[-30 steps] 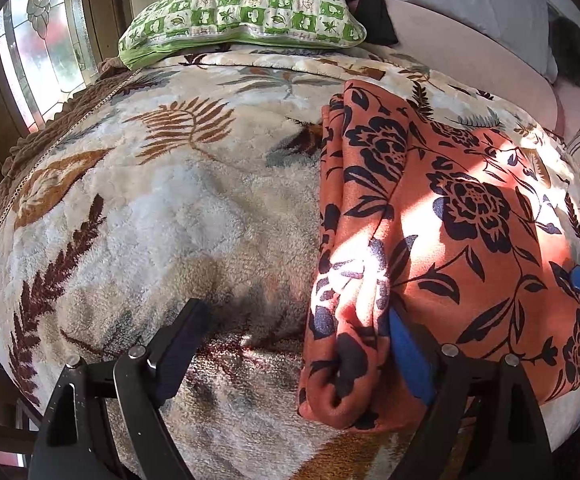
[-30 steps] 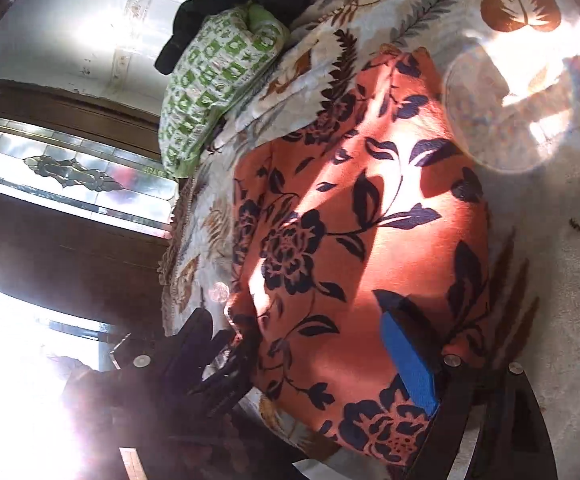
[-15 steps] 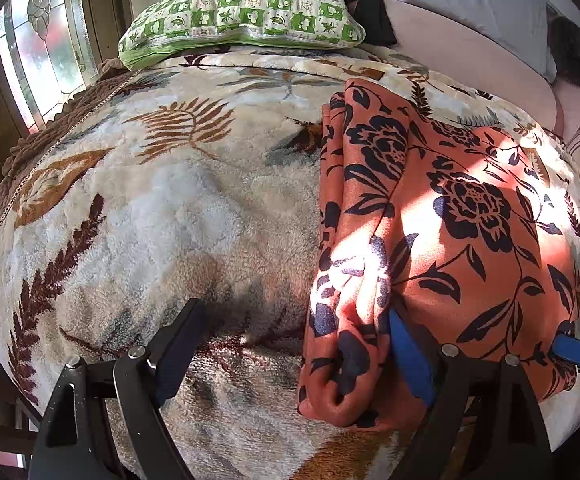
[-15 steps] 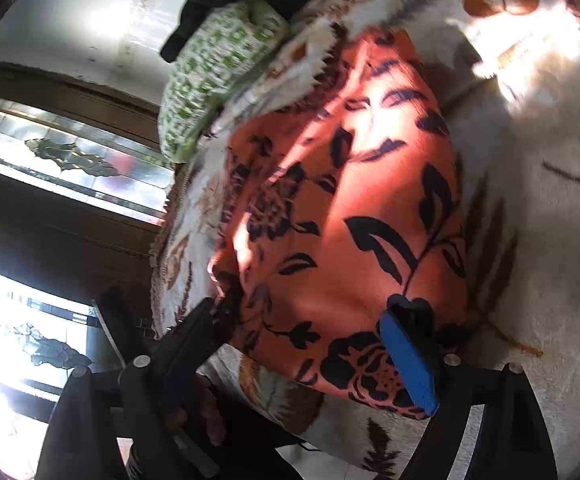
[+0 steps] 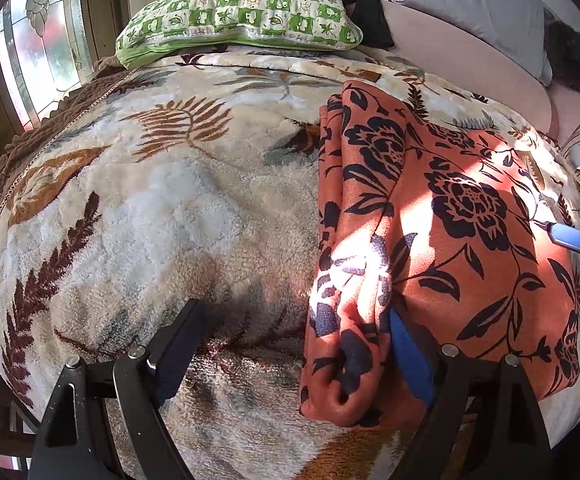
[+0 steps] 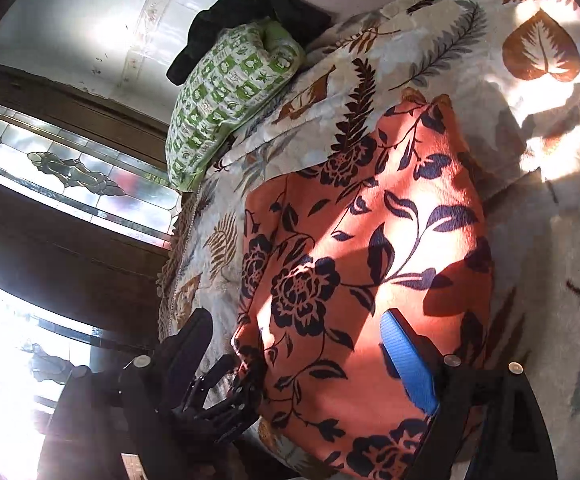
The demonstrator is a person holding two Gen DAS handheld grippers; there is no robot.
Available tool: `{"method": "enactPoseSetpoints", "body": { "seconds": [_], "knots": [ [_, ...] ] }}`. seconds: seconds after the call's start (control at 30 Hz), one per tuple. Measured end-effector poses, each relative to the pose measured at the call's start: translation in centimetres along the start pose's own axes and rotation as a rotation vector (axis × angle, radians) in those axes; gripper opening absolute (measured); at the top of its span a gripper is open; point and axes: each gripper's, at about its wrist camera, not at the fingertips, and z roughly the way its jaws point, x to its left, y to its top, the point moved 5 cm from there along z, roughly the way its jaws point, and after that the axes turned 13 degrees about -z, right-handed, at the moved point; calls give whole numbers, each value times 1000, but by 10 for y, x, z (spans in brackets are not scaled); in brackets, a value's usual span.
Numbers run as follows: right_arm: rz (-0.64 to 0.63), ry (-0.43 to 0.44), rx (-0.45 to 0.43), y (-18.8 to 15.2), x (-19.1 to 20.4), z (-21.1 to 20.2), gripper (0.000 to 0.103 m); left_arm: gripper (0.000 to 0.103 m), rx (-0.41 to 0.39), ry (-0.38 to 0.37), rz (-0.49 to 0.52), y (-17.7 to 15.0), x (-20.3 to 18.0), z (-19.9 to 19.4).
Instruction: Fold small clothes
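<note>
The orange floral garment (image 5: 430, 240), folded lengthwise, is spread on the bed's blanket (image 5: 149, 220) at three o'clock. Both the left gripper (image 5: 294, 344) and right gripper (image 6: 302, 344) are held open, gripping nothing. Its rolled left edge, seemingly loose, could be dragged undone by a finger.

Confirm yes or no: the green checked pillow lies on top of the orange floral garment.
No: the green checked pillow sits at the blanket's far end, apart from the orange floral garment.

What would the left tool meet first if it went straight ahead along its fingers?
Probably the leaf-print blanket on the bed; the left tool is open, with the orange floral garment at its right finger. Depth is unclear.
</note>
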Motion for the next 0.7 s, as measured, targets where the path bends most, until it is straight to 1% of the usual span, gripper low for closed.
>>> {"method": "enactPoseSetpoints", "body": {
  "seconds": [0.03,0.07,0.1,0.2,0.23,0.27,0.33,0.37,0.4,0.5,0.57,0.6,0.7],
  "knots": [
    [23,-39,26,2,-12,8,88,89,0,-3,2,0,0,0],
    [61,-50,62,0,-24,17,88,89,1,-3,3,0,0,1],
    [81,-29,66,-1,-30,21,88,89,2,-6,3,0,0,1],
    [44,-7,12,-2,-19,3,88,88,16,-46,-35,7,3,-8],
    [27,3,-6,-4,-14,-6,88,88,10,-86,-58,13,3,-15],
    [8,9,-22,-7,-11,-15,88,88,-5,-144,-78,20,1,-24],
    [-30,-17,-51,-14,-13,-34,88,88,-9,-247,-86,38,-6,-35],
    [-42,-42,-62,-17,-18,-42,88,88,9,-291,-82,47,-11,-35],
    [-40,-63,-67,-20,-26,-48,88,88,37,-315,-71,55,-17,-30],
    [30,-71,-69,-28,-54,-57,88,88,148,-357,-12,70,-33,0],
    [79,-38,-75,-31,-67,-59,88,87,203,-317,-41,76,-31,22],
    [91,-22,-75,-31,-71,-58,88,87,229,-324,-55,77,-30,30],
    [92,9,-49,-29,-80,-50,88,87,335,-399,-115,69,-29,46]
  ]
}}
